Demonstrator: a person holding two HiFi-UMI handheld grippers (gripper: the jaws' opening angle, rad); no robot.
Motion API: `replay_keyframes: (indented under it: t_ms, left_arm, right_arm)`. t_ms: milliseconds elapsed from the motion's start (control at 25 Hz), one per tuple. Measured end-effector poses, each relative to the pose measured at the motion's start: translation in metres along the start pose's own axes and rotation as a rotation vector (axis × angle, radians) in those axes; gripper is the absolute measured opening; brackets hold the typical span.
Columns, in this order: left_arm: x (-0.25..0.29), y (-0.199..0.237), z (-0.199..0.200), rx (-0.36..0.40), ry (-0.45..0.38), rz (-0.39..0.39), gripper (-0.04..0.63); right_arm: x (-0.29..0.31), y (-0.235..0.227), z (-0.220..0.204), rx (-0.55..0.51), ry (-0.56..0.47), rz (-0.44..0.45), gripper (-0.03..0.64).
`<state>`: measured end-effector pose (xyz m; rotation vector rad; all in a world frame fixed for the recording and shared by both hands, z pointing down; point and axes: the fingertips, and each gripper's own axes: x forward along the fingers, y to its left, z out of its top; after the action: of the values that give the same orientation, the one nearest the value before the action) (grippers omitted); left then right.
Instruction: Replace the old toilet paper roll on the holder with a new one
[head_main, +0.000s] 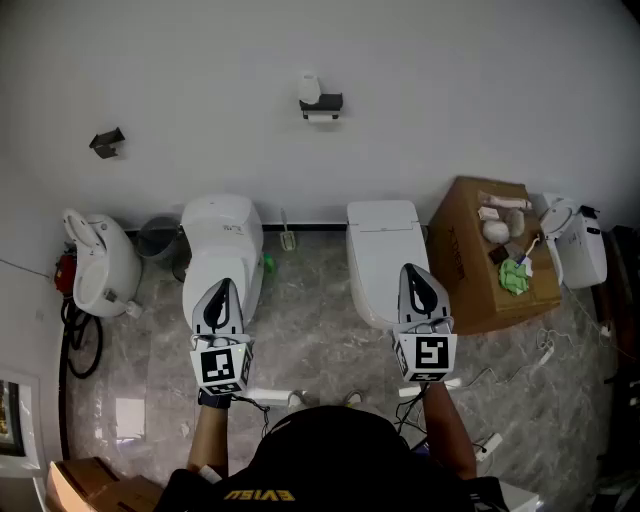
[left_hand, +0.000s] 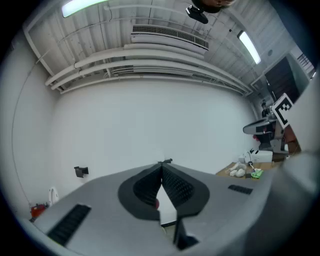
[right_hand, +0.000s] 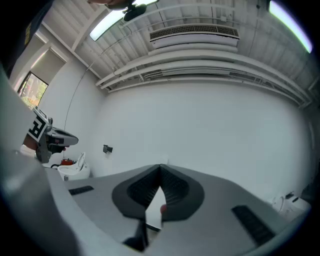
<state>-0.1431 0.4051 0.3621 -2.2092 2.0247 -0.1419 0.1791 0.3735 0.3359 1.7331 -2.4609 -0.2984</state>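
Observation:
A black toilet paper holder (head_main: 322, 103) is fixed high on the white wall, with something white (head_main: 309, 87) on top of it and a sliver of white paper under it. In the head view both grippers are held level toward that wall, well short of it. My left gripper (head_main: 222, 288) hangs over the left toilet (head_main: 222, 235), jaws shut and empty. Over the right toilet (head_main: 383, 240), my right gripper (head_main: 416, 273) is also shut and empty. In the left gripper view the closed tips (left_hand: 161, 164) line up just below the distant holder (left_hand: 168, 161). The right gripper (right_hand: 160, 166) also faces bare wall.
A cardboard box (head_main: 470, 262) at the right holds white roll-like items (head_main: 496, 231) and a green cloth (head_main: 516, 274). A small black bracket (head_main: 106, 141) sits on the wall at the left. A white appliance (head_main: 95, 262) and a grey bin (head_main: 158, 238) stand at the far left.

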Motion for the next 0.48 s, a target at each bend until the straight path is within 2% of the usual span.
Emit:
replay_keyframes:
  t_ms: [200,480]
  left_arm:
    - [-0.001,0.001,-0.012,-0.045,0.028,-0.032,0.012]
    - [0.000,0.008,-0.007,-0.004,0.018,-0.039,0.014]
  right_arm:
    - [0.000,-0.004,-0.002,0.018,0.002,-0.001,-0.005]
    - [0.013,0.011,0.009,0.007,-0.033,0.005,-0.005]
